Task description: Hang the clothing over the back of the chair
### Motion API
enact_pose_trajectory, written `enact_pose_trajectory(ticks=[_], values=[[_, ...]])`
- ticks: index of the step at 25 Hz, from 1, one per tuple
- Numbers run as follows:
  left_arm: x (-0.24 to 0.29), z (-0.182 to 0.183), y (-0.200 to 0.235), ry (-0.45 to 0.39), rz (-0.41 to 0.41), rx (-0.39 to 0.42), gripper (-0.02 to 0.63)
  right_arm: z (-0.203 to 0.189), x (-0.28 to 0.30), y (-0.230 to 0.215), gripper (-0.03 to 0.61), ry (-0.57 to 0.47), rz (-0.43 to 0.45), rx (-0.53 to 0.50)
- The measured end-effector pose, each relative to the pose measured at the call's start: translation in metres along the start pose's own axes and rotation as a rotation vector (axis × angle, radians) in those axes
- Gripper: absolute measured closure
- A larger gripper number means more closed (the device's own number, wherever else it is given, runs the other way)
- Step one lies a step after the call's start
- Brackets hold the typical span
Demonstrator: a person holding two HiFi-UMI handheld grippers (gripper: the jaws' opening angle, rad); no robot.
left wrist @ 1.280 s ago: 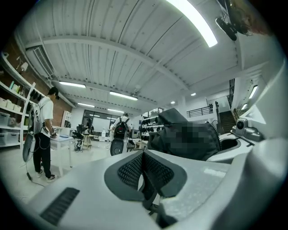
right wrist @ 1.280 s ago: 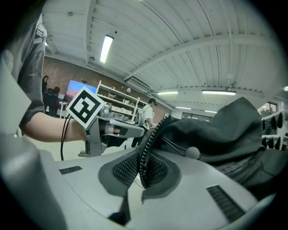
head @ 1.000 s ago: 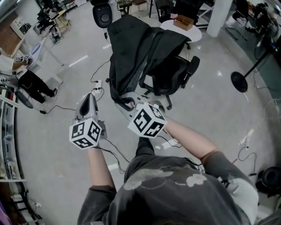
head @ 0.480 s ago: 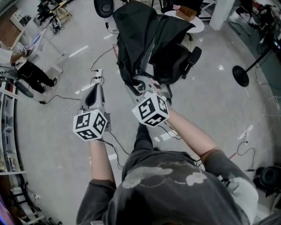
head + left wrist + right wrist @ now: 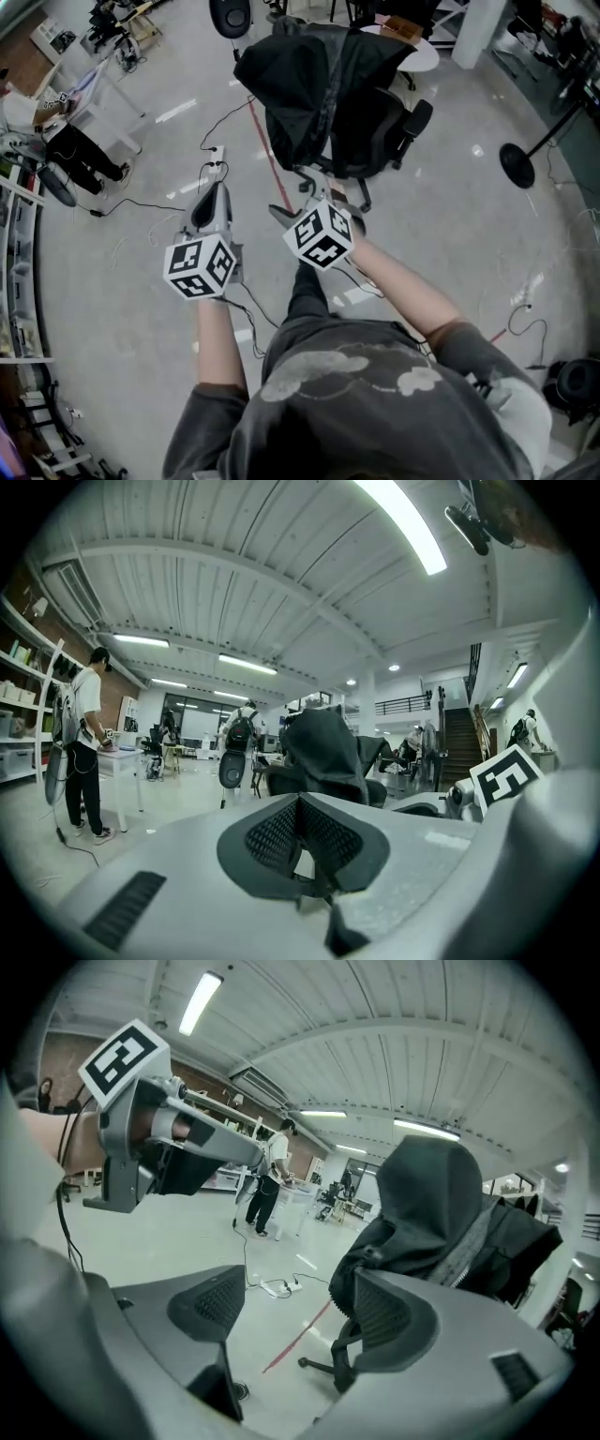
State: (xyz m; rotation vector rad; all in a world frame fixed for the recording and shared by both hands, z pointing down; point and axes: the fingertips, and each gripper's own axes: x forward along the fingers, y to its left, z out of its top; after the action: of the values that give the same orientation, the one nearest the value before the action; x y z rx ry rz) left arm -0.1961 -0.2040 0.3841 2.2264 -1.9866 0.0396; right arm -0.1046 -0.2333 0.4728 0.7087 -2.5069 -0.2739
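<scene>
A black hooded jacket hangs draped over the back of a black office chair, with its hood on top. My right gripper sits just short of the jacket's lower hem. Its jaws have just been opening, and they stand wide apart with nothing between them. In the right gripper view the jacket hangs beyond the right gripper's spread pads. My left gripper hovers over the floor left of the chair, shut and empty. The left gripper view shows the left gripper's pads meeting, and the jacket ahead.
A power strip with cables and a red floor line lie between me and the chair. A round white table stands behind the chair. A person stands at a table far left. A floor stand is at right.
My right gripper has let go of the jacket's hem, opened wide and dropped back from the chair. My left gripper has drifted slightly. The jacket now hangs free on the chair back.
</scene>
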Motion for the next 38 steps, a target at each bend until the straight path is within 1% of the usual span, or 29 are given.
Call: enact_pose_trajectory(ticks=[5,8,12,15,20,23,27,32,38], values=[[-0.017,-0.007,-0.005,0.014,0.015,-0.009,0.612,-0.015,-0.015,0.010,0.238,0.004,0.020,0.073],[-0.021,-0.007,-0.012,0.021,0.014,-0.009,0.612,-0.016,-0.027,0.005,0.238,-0.012,0.011,0.108],[-0.024,-0.012,-0.027,0.041,-0.009,0.008,0.612,-0.021,-0.041,-0.007,0.240,-0.030,-0.014,0.182],[-0.022,-0.018,-0.034,0.055,-0.023,0.009,0.612,-0.027,-0.050,-0.019,0.318,-0.044,-0.028,0.231],[-0.027,-0.032,-0.037,0.071,-0.034,-0.006,0.612,-0.039,-0.060,-0.029,0.467,-0.056,-0.057,0.308],[-0.041,-0.040,-0.035,0.077,-0.041,-0.020,0.612,-0.036,-0.067,-0.029,0.577,-0.066,-0.085,0.334],[-0.070,-0.048,-0.031,0.086,-0.044,-0.036,0.612,-0.027,-0.080,-0.022,0.588,-0.107,-0.109,0.376],[-0.108,-0.057,-0.021,0.092,-0.028,-0.064,0.612,-0.024,-0.107,-0.003,0.588,-0.107,-0.141,0.406],[-0.155,-0.070,-0.024,0.109,-0.040,-0.086,0.612,-0.025,-0.135,0.028,0.588,-0.097,-0.152,0.449]])
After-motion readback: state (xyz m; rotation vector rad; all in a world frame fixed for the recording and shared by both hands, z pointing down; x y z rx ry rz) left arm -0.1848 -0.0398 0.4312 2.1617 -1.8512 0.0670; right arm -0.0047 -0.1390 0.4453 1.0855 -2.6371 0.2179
